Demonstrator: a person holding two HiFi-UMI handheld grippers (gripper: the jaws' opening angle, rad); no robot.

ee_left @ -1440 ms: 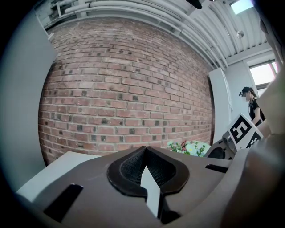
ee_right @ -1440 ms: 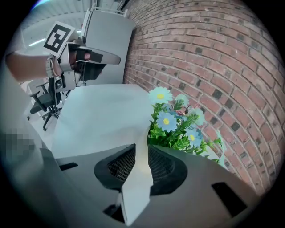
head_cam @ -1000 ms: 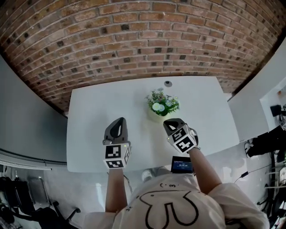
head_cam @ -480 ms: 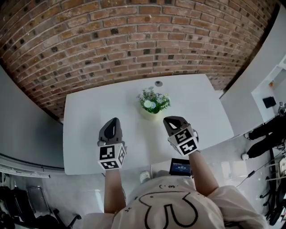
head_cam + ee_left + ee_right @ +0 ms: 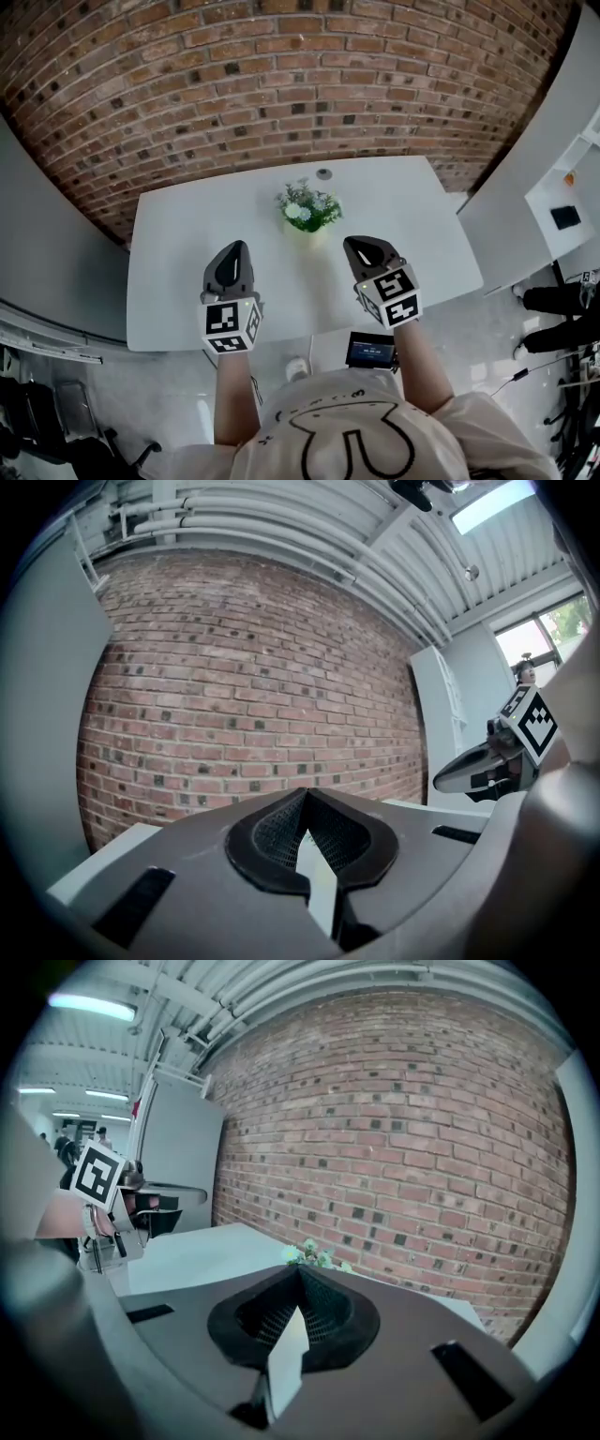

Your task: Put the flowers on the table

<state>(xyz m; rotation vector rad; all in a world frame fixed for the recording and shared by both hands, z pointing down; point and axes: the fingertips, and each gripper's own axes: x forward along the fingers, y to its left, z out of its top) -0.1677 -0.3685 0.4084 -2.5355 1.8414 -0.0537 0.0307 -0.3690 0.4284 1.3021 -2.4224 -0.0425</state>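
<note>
The flowers (image 5: 307, 208) are standing upright near the 12 o'clock edge of the table (image 5: 187, 239), while the left gripper (image 5: 235, 249) and right gripper (image 5: 360, 247) are hovering at their 7 and 5 o'clock, jaws clenched and empty, placement apparently complete.

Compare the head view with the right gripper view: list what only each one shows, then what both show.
Only the head view: a small round fitting on the table behind the flowers, a dark screen near the person's right arm, and the person's shirt.
Only the right gripper view: the ceiling lights, and a close look at the right gripper, its jaws together with nothing between them.
Both: the brick wall, the white table, the flowers standing on it, and the left gripper.
</note>
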